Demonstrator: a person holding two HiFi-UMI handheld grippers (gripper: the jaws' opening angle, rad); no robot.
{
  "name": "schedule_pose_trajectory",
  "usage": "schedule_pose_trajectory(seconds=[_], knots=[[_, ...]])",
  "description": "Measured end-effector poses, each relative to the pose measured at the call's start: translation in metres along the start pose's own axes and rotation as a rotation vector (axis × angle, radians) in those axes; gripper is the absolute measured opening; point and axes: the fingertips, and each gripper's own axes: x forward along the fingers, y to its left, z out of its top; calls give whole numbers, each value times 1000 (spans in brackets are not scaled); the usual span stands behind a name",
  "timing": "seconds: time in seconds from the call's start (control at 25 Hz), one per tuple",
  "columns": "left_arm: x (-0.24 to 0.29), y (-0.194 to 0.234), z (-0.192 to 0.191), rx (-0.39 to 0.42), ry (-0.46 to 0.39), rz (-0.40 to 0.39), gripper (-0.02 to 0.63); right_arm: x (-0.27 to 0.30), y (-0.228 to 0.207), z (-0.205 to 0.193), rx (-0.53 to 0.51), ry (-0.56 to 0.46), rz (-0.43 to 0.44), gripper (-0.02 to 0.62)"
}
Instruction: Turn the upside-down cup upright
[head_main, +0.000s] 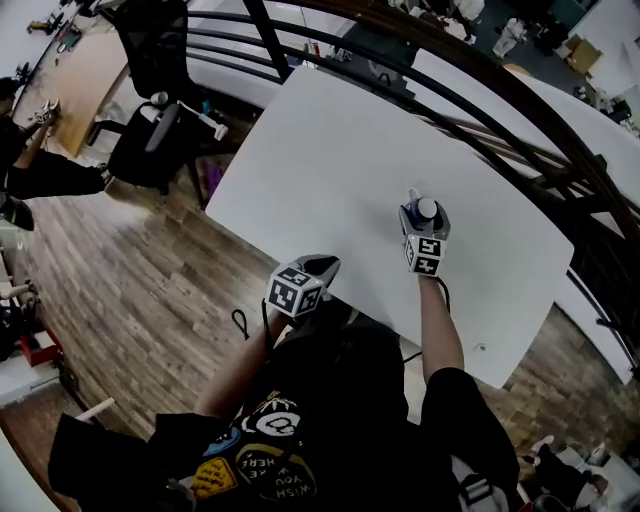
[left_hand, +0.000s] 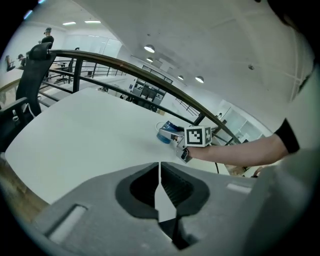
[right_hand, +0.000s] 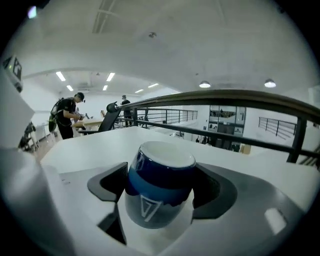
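A person's right gripper (head_main: 424, 222) is clamping its jaws on the sides of a blue cup (right_hand: 160, 185) with a white inside. The cup's mouth is facing up, slightly tilted, over the right half of a white table (head_main: 330, 150), roughly midway between its near and far edges. The left gripper (left_hand: 160, 172) is hovering at the table's near edge, jaws together with nothing between them.

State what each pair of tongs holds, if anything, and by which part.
The right tongs grip the blue cup by its sides, one jaw against each flank. The left tongs are shut with nothing between them.
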Motion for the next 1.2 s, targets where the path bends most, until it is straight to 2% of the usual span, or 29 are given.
schedule_pose_trajectory(seconds=[0.12,0.2,0.32,0.44,0.48,0.56,0.6,0.64,0.76,0.88,1.04,1.2], knots=[[-3,-5,4,-6,-2,-4,11,2,14,-1,-170,6,-9,394],[0,-11,8,14,-2,-22,11,4,20,-6,-219,31,2,394],[5,-20,11,38,3,-62,11,0,20,-6,-142,46,16,387],[5,-30,13,39,-7,-99,7,-33,13,0,3,12,-28,383],[5,-33,14,39,-15,-108,6,-49,14,-3,62,11,-34,361],[6,-40,14,42,-36,-116,6,-90,22,-13,188,24,-10,258],[6,-45,16,42,-52,-119,6,-113,27,-18,246,33,3,159],[4,-51,19,44,-72,-124,6,-138,32,-22,296,38,12,0],[-7,-70,26,88,-130,-119,6,-202,62,-25,397,33,60,-2],[-15,-91,20,191,-153,-93,6,-252,92,-23,376,30,142,-2],[-28,-139,6,333,-190,-84,6,-313,79,-12,407,-41,142,-1],[-51,-213,-25,377,-259,-88,6,-386,77,-14,394,-96,157,0]])
